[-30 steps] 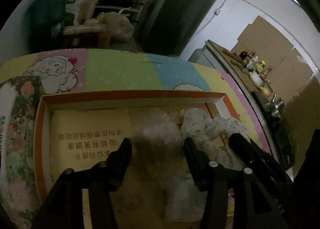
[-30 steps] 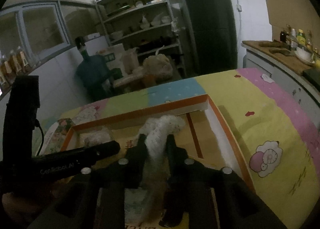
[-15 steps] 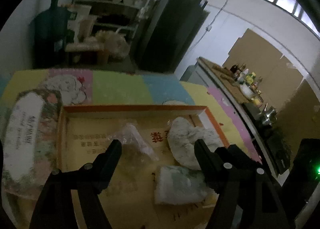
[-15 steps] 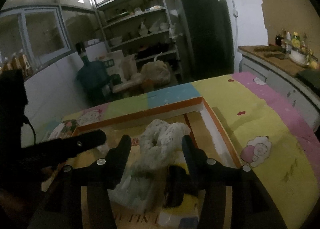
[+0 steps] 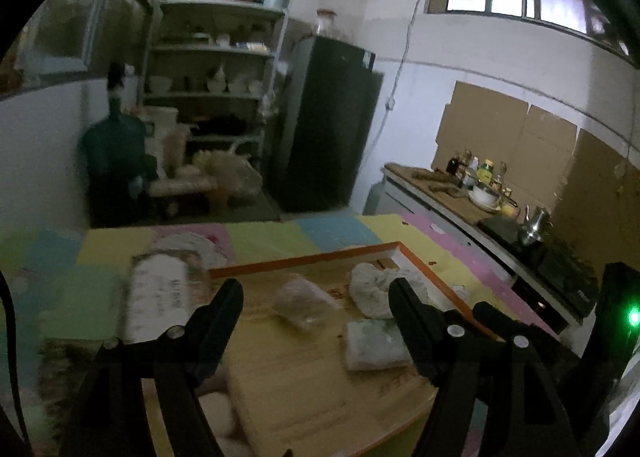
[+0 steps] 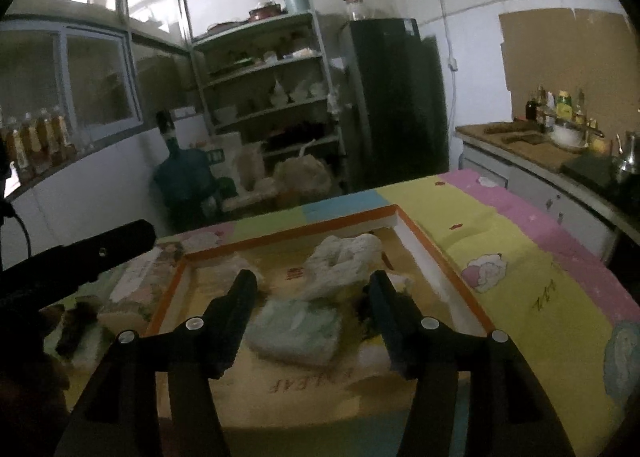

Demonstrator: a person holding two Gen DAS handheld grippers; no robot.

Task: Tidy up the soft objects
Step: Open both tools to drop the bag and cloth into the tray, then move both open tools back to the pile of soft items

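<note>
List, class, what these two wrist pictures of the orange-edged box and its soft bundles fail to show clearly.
- Near part of the orange-edged box: right wrist view, hidden behind the right hand-held gripper.
- Dark item inside the box: right wrist view, partly behind a finger and too dim to identify.
- Printed packet left of the box: left wrist view, blurred, text unreadable.
- Bottles on the counter: left wrist view, too small to read.
</note>
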